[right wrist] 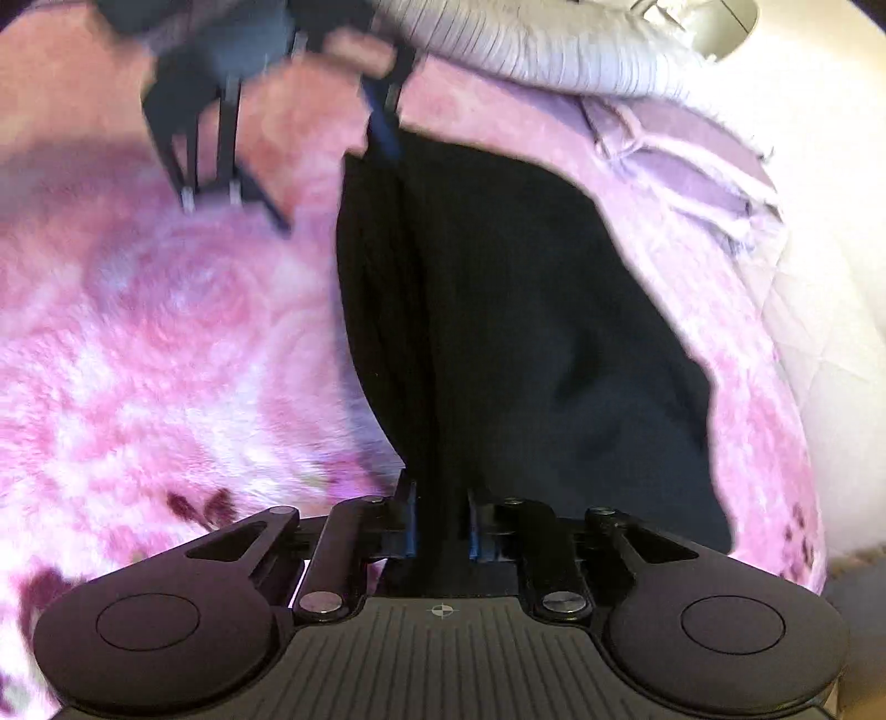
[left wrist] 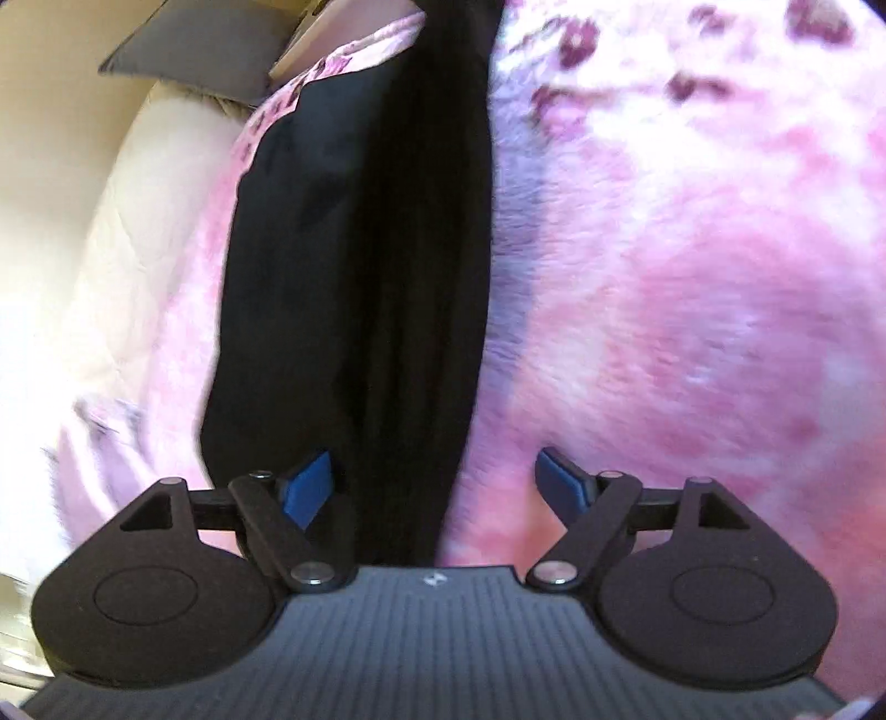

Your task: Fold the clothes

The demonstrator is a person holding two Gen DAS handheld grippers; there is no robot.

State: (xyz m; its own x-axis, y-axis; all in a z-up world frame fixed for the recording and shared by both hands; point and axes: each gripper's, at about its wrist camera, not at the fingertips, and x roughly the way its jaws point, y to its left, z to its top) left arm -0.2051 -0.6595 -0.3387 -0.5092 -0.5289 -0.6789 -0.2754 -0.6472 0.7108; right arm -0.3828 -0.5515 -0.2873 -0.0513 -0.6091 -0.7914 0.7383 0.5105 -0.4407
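Observation:
A long black garment (left wrist: 354, 288) lies folded into a narrow strip on a pink floral blanket (left wrist: 692, 277). In the left wrist view my left gripper (left wrist: 437, 484) stands open over the near end of the strip; the cloth passes between its blue pads (left wrist: 310, 490) and is not pinched. In the right wrist view my right gripper (right wrist: 443, 526) is shut on the other end of the black garment (right wrist: 526, 332). The left gripper (right wrist: 326, 177) shows blurred at the far end of the cloth, one blue finger (right wrist: 382, 133) against the fabric edge.
The fluffy pink blanket (right wrist: 138, 360) covers a bed. A cream quilt (left wrist: 111, 249) and a grey pillow (left wrist: 205, 50) lie at its left edge. A grey ribbed sleeve (right wrist: 554, 55) and a hand (right wrist: 354, 50) are behind the left gripper.

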